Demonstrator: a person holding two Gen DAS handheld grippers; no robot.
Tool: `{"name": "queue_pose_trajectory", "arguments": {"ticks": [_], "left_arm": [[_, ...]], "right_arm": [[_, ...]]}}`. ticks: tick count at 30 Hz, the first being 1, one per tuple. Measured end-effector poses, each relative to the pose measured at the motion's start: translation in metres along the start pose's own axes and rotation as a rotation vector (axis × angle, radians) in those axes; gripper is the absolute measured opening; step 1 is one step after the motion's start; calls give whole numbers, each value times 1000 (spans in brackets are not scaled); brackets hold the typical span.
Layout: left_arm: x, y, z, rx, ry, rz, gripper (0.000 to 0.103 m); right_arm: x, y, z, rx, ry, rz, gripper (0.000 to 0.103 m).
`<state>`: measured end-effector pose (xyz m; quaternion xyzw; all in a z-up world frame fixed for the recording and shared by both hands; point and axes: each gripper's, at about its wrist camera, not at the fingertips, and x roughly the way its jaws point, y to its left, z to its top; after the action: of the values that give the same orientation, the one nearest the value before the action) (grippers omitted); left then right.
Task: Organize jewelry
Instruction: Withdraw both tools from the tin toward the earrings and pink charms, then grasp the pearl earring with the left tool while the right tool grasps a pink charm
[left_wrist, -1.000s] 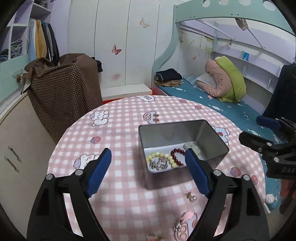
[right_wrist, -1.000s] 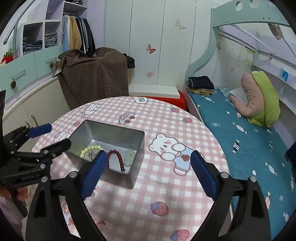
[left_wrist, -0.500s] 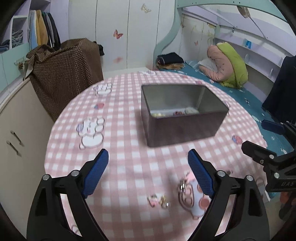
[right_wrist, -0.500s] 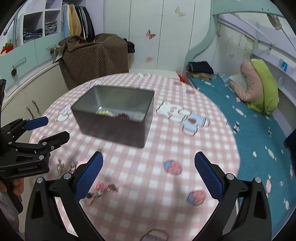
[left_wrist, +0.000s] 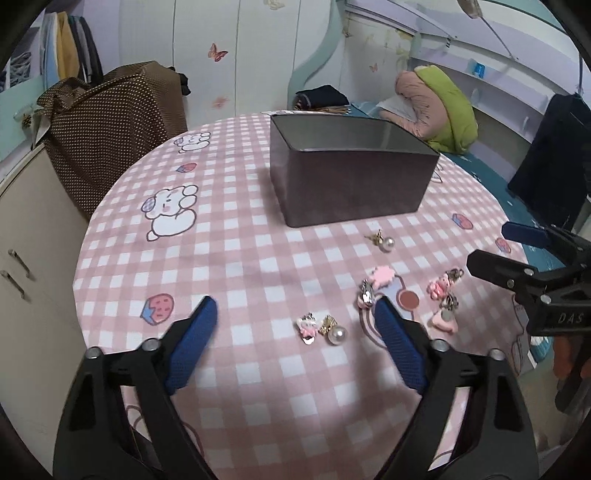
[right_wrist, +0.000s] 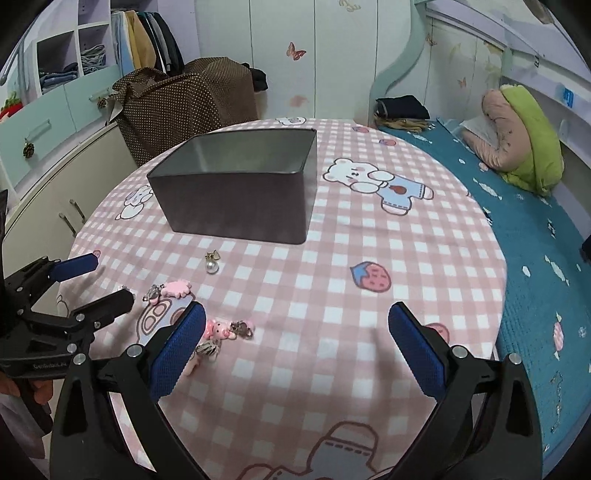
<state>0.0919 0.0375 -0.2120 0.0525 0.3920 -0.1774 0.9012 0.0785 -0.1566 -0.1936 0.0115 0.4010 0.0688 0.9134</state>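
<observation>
A dark metal tin (left_wrist: 351, 184) stands on the round pink checked table (left_wrist: 229, 258); it also shows in the right wrist view (right_wrist: 240, 192), its inside hidden. Loose jewelry lies near the table's front: a pearl earring (left_wrist: 384, 242) (right_wrist: 211, 264), a second pearl earring (left_wrist: 334, 332) beside a small pink charm (left_wrist: 308, 326), a pink clip (left_wrist: 380, 277) (right_wrist: 177, 288), and pink charms (left_wrist: 441, 286) (right_wrist: 218, 330). My left gripper (left_wrist: 295, 317) is open and empty, low over the second pearl earring. My right gripper (right_wrist: 295, 321) is open and empty, just right of the pink charms.
A bed with a teal sheet (right_wrist: 517, 221) and rolled bedding (right_wrist: 524, 136) lies to the right of the table. A brown dotted cover (right_wrist: 184, 107) and cabinets (right_wrist: 55, 184) stand behind and to the left. The table's edge curves close on all sides.
Both grippers have drawn back from over the tin and dropped toward the table's front. The tin's contents have gone out of sight and the loose jewelry has come into view.
</observation>
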Motion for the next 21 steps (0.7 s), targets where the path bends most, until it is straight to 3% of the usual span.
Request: {"name": "queue_pose_trajectory", "arguments": {"ticks": [3, 9, 14, 19, 21], "left_arm": [[2, 1, -2, -8, -10, 0, 65], [1, -2, -6, 4, -16, -1, 53], [-5, -5, -11, 9, -13, 0, 24], [-9, -15, -16, 44, -1, -15, 11], [-10, -18, -16, 47, 2, -28, 11]], "right_arm": [[0, 1, 0, -2, 1, 4, 95], [1, 1, 0, 0, 1, 3, 95], [4, 3, -1, 1, 8, 7, 95], [7, 6, -1, -5, 20, 16, 95], [8, 7, -1, -8, 21, 24, 95]]}}
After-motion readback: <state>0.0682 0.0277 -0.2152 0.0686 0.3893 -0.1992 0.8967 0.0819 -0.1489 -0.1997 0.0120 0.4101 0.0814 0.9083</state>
